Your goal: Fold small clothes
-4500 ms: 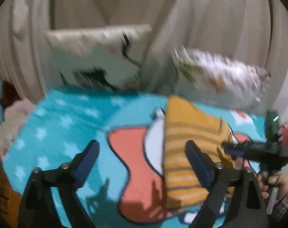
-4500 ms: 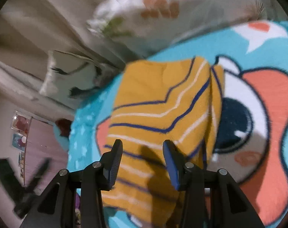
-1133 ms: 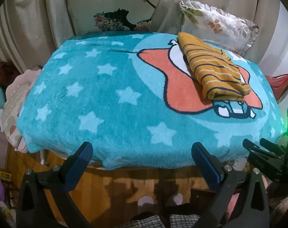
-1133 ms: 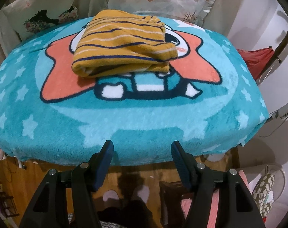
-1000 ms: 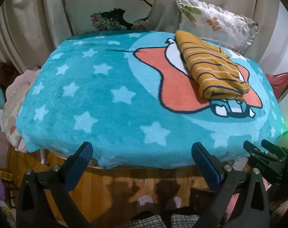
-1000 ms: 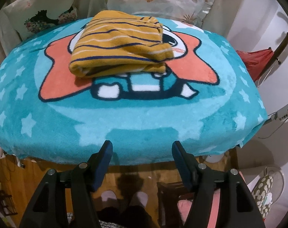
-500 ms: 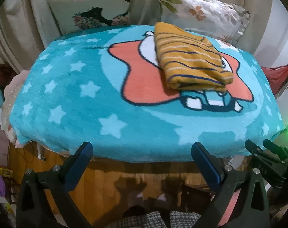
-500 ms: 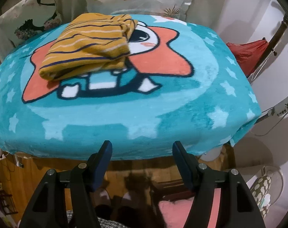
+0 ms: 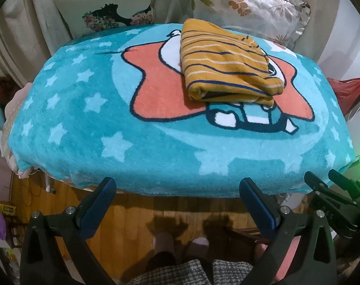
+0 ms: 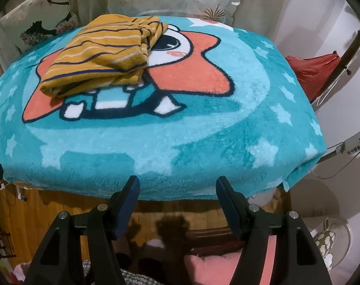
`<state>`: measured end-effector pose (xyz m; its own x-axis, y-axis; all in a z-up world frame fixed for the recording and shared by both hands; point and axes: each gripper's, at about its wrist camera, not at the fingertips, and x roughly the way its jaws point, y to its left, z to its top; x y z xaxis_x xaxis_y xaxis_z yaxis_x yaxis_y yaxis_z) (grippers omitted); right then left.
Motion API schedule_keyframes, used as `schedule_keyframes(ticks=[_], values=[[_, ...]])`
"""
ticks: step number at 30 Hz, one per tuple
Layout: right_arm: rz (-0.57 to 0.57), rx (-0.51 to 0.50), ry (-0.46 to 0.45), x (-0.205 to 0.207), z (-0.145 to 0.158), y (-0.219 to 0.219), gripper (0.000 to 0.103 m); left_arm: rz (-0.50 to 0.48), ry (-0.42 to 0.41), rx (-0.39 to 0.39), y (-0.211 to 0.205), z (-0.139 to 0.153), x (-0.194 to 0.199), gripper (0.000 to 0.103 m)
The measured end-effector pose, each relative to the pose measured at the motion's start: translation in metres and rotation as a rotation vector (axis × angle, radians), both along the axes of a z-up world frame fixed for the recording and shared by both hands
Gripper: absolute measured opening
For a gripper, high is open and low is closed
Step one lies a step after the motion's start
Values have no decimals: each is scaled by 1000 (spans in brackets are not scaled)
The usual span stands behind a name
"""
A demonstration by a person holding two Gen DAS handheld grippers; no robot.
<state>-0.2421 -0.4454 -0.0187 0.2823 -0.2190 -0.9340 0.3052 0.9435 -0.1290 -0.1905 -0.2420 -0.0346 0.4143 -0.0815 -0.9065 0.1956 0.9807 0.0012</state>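
A mustard-yellow garment with navy and white stripes (image 9: 225,66) lies folded into a thick rectangle on the far half of a teal star-print blanket (image 9: 113,118). The right wrist view shows the same folded garment (image 10: 104,52) at upper left on the blanket (image 10: 203,128). My left gripper (image 9: 177,187) hangs open off the blanket's near edge, above the floor, with nothing between its blue pads. My right gripper (image 10: 177,187) is also open and empty, just off the near edge. Its black body (image 9: 332,194) shows at the lower right of the left wrist view.
Two printed pillows (image 9: 108,4) (image 9: 251,7) lean against a curtain behind the blanket. Wooden floor (image 9: 175,209) and the person's slippered feet (image 9: 163,239) are below. A red umbrella (image 10: 317,68) and a power strip (image 10: 351,147) are on the right. Pink bedding (image 9: 11,104) lies left.
Since 4.5 s ago both grippers pulled back from the garment to beyond the near edge. Over the last second the left view swung right, so the garment sits nearer its centre.
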Motion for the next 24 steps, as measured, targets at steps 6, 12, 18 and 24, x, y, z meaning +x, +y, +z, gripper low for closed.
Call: schedule_keyframes(ticks=[6,12,18,24], values=[[32,7,13,7,-7,3,71,19,25,-14,1,-6,3,103],[76,18,27,18,-15,9,71,58,44,-18,9,-12,6,103],[118,24,37,27,-20,18,72,91,60,-19,15,-17,8,103],[137,33,49,30,-26,20,72,113,90,-20,19,-25,9,103]])
